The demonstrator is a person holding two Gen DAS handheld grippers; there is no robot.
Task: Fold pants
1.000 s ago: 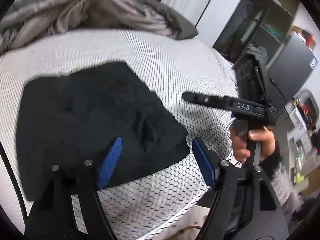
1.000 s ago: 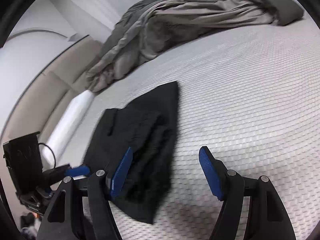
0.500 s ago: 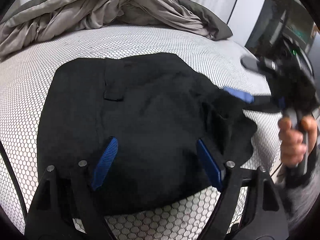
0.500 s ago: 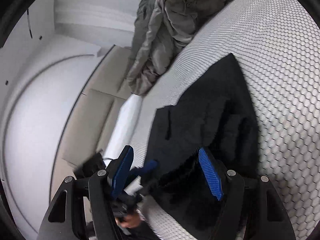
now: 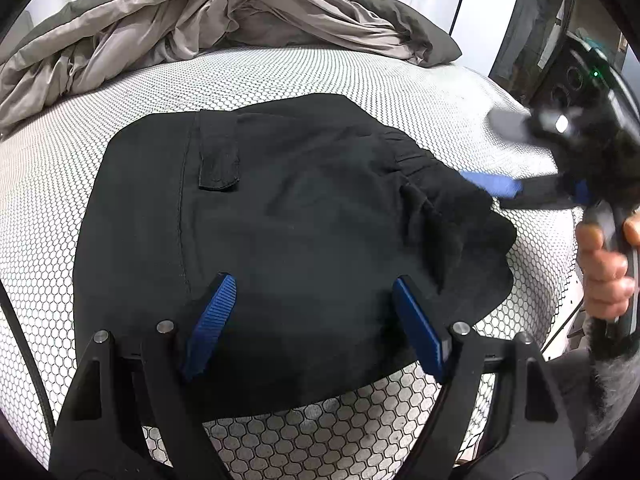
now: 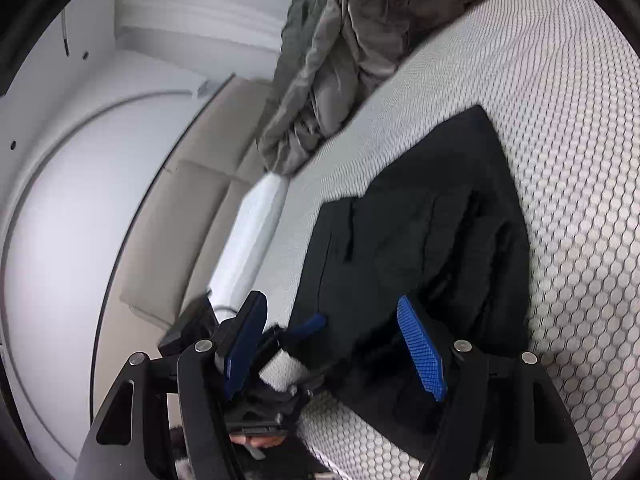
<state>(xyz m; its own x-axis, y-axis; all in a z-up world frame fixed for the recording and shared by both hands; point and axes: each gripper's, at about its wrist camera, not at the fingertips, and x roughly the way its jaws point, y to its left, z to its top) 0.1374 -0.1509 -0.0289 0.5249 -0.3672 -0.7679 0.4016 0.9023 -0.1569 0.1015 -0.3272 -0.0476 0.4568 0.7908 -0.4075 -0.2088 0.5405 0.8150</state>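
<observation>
The black pants (image 5: 288,216) lie folded into a compact stack on the white honeycomb mattress (image 5: 280,72); they also show in the right wrist view (image 6: 420,248). My left gripper (image 5: 316,320) is open and empty, hovering over the near edge of the stack. My right gripper (image 6: 340,344) is open and empty; in the left wrist view it (image 5: 496,160) sits blurred at the right edge of the stack, by the bunched waistband (image 5: 416,164). In the right wrist view the left gripper (image 6: 304,326) shows at the stack's far side.
A rumpled grey-brown duvet (image 5: 200,20) is heaped at the far end of the bed. A beige padded bed frame (image 6: 192,216) and white wall (image 6: 72,208) lie beyond the mattress edge. Dark furniture (image 5: 532,40) stands at the right.
Both grippers have moved in toward the pants and stayed open. The left gripper came over the stack's near edge. The right gripper tilted and swung to the waistband side.
</observation>
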